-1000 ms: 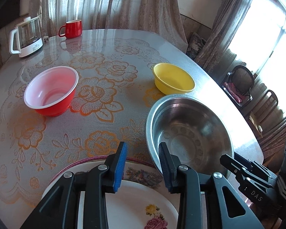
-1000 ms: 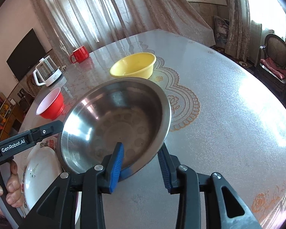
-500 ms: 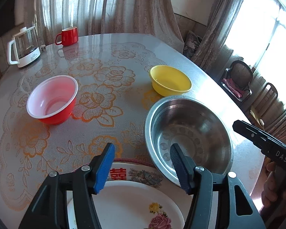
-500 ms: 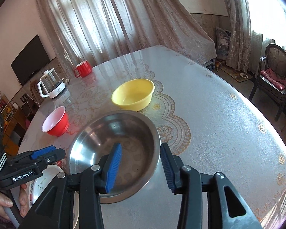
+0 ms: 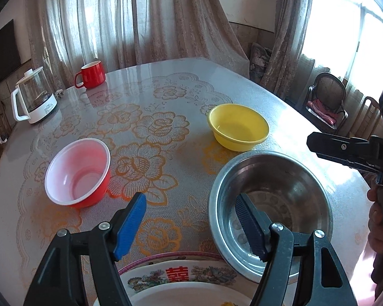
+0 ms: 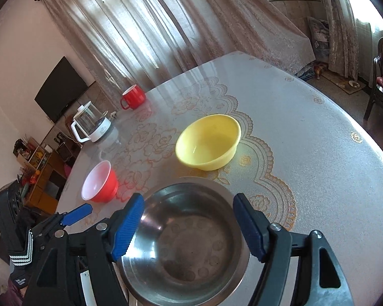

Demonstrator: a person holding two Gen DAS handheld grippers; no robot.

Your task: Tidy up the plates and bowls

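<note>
Nearest: left gripper (image 5: pixel 190 225) and right gripper (image 6: pixel 189 225), both now spread wide and empty, the right having let go of the steel bowl (image 6: pixel 189 239) it pinched by the rim a second ago. That bowl now rests on the table (image 6: pixel 306 137), its rim over the edge of the floral plate (image 5: pixel 181 278), so its placement looks done. Farther: red bowl (image 5: pixel 78 173) and yellow bowl (image 5: pixel 238 127), apart and unobstructed, not yet stacked; beyond, kettle (image 5: pixel 35 99) and red mug (image 5: pixel 92 74).

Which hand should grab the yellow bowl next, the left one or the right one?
Probably the right. The right gripper is open and empty, and the yellow bowl sits straight ahead of it, past the steel bowl. The left gripper is open nearer the red bowl.
</note>
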